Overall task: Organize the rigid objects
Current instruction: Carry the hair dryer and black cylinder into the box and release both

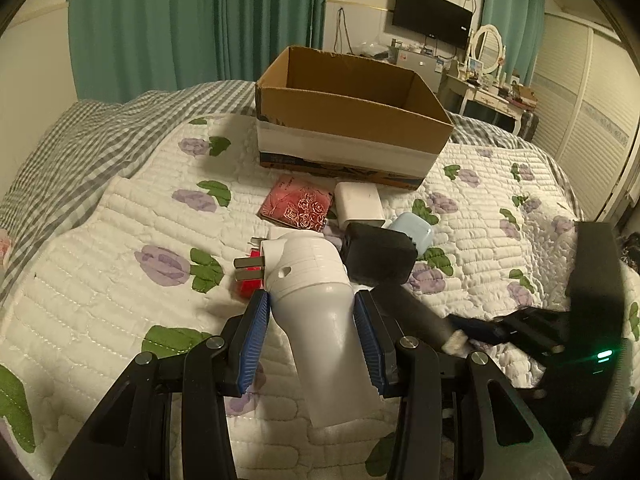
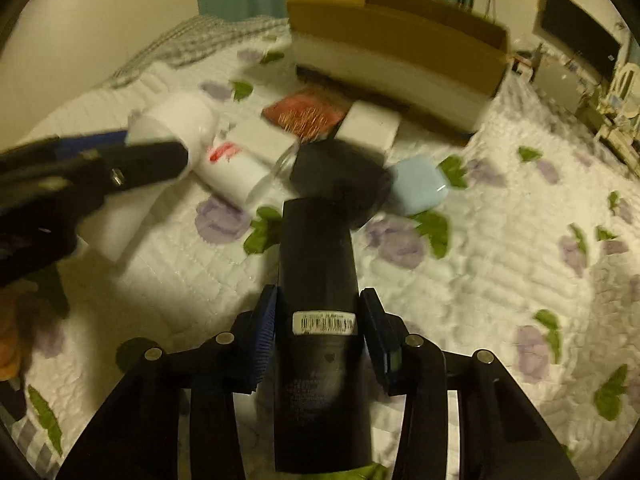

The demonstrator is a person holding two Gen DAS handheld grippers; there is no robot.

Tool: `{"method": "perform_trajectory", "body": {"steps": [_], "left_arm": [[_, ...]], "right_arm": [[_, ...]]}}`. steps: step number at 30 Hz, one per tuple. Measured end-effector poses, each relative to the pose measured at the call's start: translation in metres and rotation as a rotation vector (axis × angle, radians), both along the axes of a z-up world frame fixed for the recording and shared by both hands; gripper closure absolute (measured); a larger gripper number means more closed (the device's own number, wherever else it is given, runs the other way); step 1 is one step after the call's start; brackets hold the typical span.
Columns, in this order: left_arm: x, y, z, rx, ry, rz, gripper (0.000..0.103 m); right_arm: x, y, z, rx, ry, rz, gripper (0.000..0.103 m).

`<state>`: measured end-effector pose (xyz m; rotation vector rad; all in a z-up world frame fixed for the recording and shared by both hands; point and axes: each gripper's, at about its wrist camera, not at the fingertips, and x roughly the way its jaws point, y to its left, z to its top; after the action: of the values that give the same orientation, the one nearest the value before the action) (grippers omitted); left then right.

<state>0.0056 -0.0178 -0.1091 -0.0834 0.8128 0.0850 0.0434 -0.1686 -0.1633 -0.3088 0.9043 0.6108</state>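
My left gripper (image 1: 311, 304) is shut on a white plug-in device (image 1: 320, 300) with metal prongs, held just above the floral quilt. My right gripper (image 2: 320, 304) is shut on a black bottle (image 2: 318, 320) with a barcode label; it also shows in the left wrist view (image 1: 416, 316). The left gripper and white device appear blurred at the left of the right wrist view (image 2: 168, 128). An open cardboard box (image 1: 348, 120) stands ahead on the bed. Before it lie a red rose-patterned packet (image 1: 298, 205), a white charger (image 1: 358, 202), a black block (image 1: 378, 256) and a light blue case (image 1: 412, 234).
A white tube with red print (image 2: 236, 168) lies beside the left gripper. A grey checked blanket (image 1: 100, 132) covers the bed's far left. Green curtains, a wall TV (image 1: 432, 16) and a dresser with mirror (image 1: 488, 80) stand behind the bed.
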Motion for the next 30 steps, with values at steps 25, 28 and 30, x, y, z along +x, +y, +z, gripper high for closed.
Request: {"method": "perform_trajectory", "body": {"steps": [25,28,30], "left_arm": [[0.124,-0.016,0.148,0.14,-0.244,-0.119,0.059],[0.168,-0.015,0.138,0.126,-0.221,-0.144,0.059],[0.198,-0.011,0.126,0.092,-0.191,-0.149,0.059]], "right_arm": [[0.165,-0.01,0.191,0.147,-0.223,-0.066,0.062],[0.195,-0.007,0.188,0.15,-0.211,-0.085,0.062],[0.215,-0.004,0.179,0.149,-0.202,-0.093,0.062]]}}
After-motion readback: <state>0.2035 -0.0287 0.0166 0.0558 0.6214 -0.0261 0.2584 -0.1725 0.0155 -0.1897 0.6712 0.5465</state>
